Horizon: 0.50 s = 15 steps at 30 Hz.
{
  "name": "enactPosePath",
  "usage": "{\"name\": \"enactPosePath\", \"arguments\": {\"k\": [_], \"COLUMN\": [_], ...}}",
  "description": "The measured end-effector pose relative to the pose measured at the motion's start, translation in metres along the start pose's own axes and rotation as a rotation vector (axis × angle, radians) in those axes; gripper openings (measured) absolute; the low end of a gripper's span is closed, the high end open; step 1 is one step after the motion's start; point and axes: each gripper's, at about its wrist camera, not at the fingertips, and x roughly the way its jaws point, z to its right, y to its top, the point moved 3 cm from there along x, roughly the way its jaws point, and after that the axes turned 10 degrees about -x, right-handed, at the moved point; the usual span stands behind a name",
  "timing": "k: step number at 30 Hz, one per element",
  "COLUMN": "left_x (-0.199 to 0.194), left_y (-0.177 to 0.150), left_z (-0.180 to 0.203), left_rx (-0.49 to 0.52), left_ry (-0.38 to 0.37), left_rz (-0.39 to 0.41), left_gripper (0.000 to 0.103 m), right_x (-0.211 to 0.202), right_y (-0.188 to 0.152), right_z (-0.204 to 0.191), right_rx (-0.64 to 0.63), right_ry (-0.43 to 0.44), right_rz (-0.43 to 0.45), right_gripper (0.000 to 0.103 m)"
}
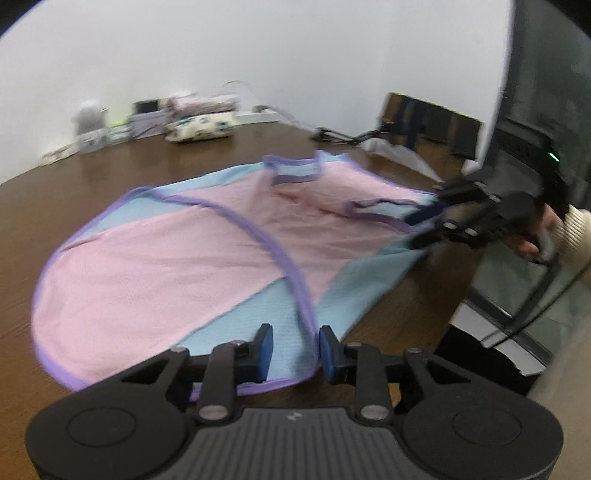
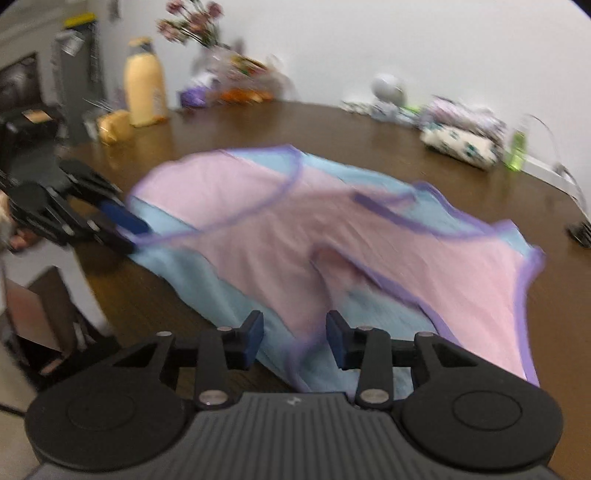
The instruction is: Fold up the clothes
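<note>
- Two grippers work at one garment (image 1: 192,258), a pink and light-blue mesh top with purple trim that lies spread on the brown wooden surface (image 1: 55,184).
- Nearest in the left wrist view, at 6 o'clock, the left gripper (image 1: 295,350) has its blue pads apart, with the garment's purple-edged hem lying in the gap; the pads do not visibly press on the cloth.
- In the right wrist view, at 6 o'clock, the right gripper (image 2: 294,341) also stands spread, a rumpled fold of pink and blue cloth between its pads; whether they touch it is lost in blur.
- At 3 o'clock in the left view, a hand (image 1: 532,243) in a cream sleeve holds the right gripper at the garment's far corner.
- Further off, at 11 o'clock, folded patterned clothes (image 1: 201,127) sit by the white wall.
- Farthest in the right view, at 10 o'clock, stand a yellow bottle (image 2: 144,88) and flowers (image 2: 195,18).
</note>
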Motion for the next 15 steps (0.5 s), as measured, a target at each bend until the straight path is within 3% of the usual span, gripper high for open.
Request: {"name": "enactPosePath", "arguments": {"k": [3,5,6,8,9,12,15], "left_x": [-0.009,-0.005,-0.003,-0.005,-0.005,-0.005,-0.01], "left_y": [-0.002,-0.005,-0.007,-0.007,-0.006,-0.004,0.0], "left_z": [0.002,0.01,0.013,0.014,0.012,0.006,-0.006], "left_rx": [-0.051,-0.02,0.002,0.003,0.0,0.019,-0.003], "left_ry": [-0.049,-0.047,-0.034,-0.028,-0.031,-0.012,0.012], "left_rz": [0.008,-0.008,-0.005,-0.003,-0.01,-0.013,-0.02], "left_gripper": [0.031,0.032,0.03,0.021,0.004,0.002,0.001], "right_x": [-0.014,-0.017,-0.015,-0.012,-0.01,-0.011,-0.015], "right_y": [-0.01,-0.015,-0.017,-0.019,-0.019,-0.019,-0.022], "right_z": [-0.001,0.0,0.0,0.0,0.0,0.003,0.007], "right_rx": [0.031,0.052,0.059,0.061,0.058,0.044,0.031], "right_ry": [0.033,0.06,0.065,0.072,0.072,0.078,0.083], "right_rz": [0.047,0.059,0.059,0.062,0.068,0.068,0.062], "right_gripper": [0.038,0.038,0.037,0.016,0.012,0.003,0.002]}}
